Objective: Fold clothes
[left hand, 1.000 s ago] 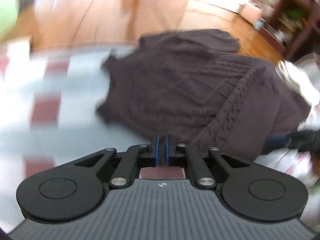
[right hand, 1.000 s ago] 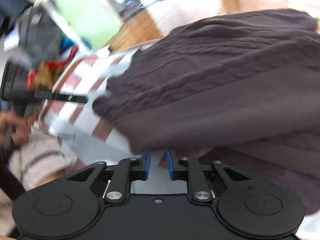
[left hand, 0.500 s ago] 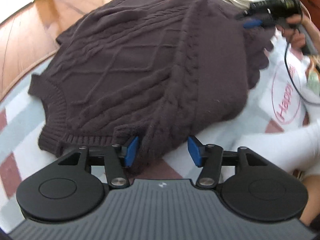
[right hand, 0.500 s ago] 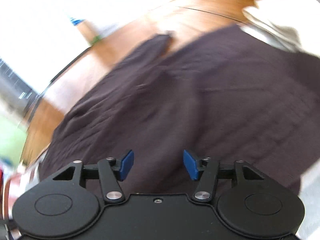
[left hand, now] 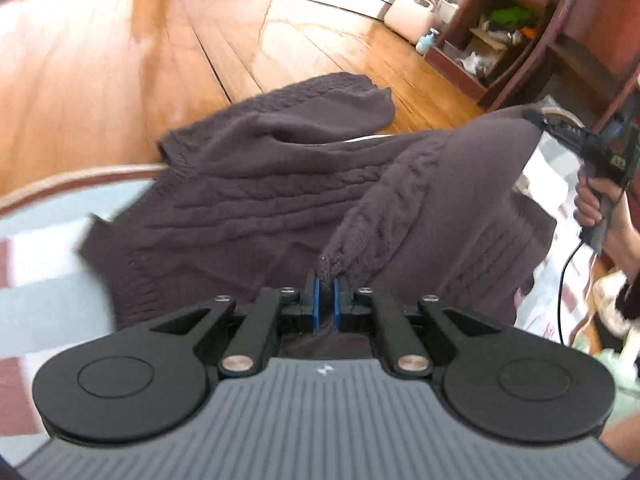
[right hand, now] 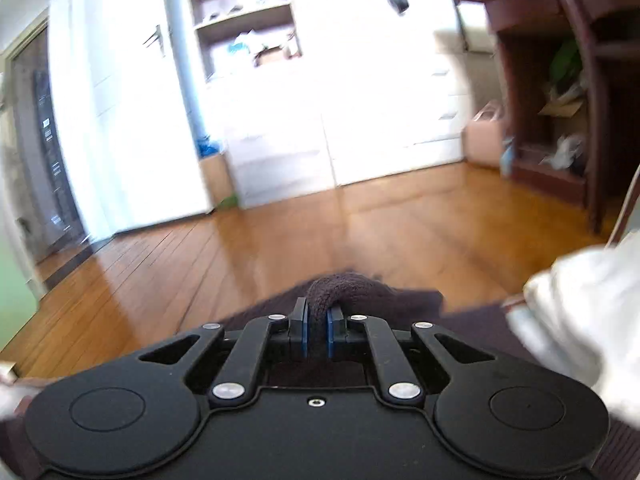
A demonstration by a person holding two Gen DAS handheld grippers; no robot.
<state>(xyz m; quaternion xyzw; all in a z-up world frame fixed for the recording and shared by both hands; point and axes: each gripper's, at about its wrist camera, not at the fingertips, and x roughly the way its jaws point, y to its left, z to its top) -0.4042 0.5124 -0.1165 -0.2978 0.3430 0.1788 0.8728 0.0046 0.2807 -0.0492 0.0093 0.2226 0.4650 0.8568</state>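
A dark brown cable-knit sweater point(left hand: 260, 200) lies spread over a checked blanket point(left hand: 40, 240). My left gripper point(left hand: 326, 280) is shut on a fold of the sweater's near edge, and the knit rises from between its blue pads. At the right of the left wrist view, a hand point(left hand: 600, 208) holds my right gripper point(left hand: 538, 117), which lifts a corner of the sweater into a peak. In the right wrist view, the right gripper point(right hand: 318, 312) is shut on a thick roll of the sweater point(right hand: 340, 284) and points out across the room.
The blanket's edge meets a glossy wooden floor point(left hand: 100, 60). A dark wooden shelf unit point(left hand: 520, 40) with clutter stands at the back right, with a white container point(left hand: 408, 12) beside it. A white garment point(right hand: 580, 300) lies to the right of the right gripper.
Both grippers stood open over the sweater half a second ago and are now shut on it. The right one has risen, lifting its corner and tipping toward the room.
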